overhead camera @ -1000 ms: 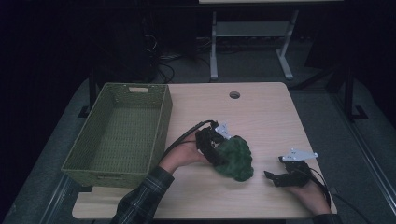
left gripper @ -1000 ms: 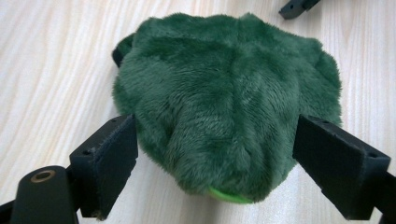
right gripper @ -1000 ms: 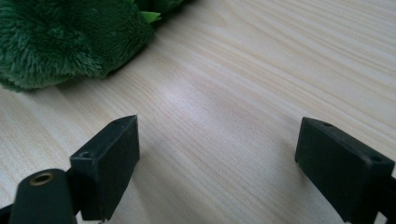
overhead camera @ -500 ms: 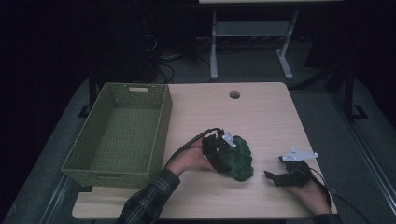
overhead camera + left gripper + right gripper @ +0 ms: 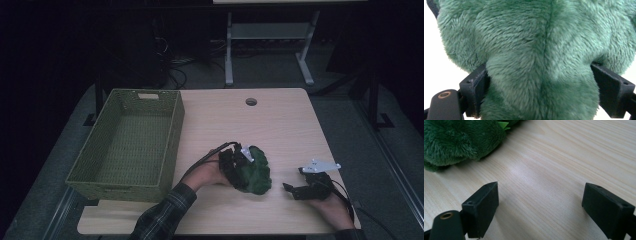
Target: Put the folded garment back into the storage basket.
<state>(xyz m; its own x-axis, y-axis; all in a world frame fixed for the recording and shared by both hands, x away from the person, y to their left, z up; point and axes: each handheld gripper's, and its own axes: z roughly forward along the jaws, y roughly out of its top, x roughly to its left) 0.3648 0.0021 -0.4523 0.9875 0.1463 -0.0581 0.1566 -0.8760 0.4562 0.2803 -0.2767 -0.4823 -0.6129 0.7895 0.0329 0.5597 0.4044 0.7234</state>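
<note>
The left gripper (image 5: 240, 165) has its two black jaws set on either side of the green plush toy (image 5: 255, 172), and in the left gripper view the fur (image 5: 541, 62) bulges out between and over both pads, so I read this as a grip on the toy's soft body rather than jaws merely standing around it. The toy sits low at the table (image 5: 280, 125), on or just above the wood (the high view is too dark to tell which).

Taking the woven green basket (image 5: 127, 145) as the landmark: the toy lies well to the basket's right, off its near right corner, with bare tabletop between the two. The basket's long axis runs away from the person, and its open mouth faces up with nothing visible inside. The left gripper sits on the basket side of the toy, so this hand is the nearer one by far.

The right gripper (image 5: 295, 189) rests farther still from the basket, beyond the toy, jaws wide apart and holding nothing; its own view shows bare wood between them and the toy (image 5: 461, 140) just ahead.

If the toy is bound for the basket, the move is a lift and a carry leftward over the near right rim.
</note>
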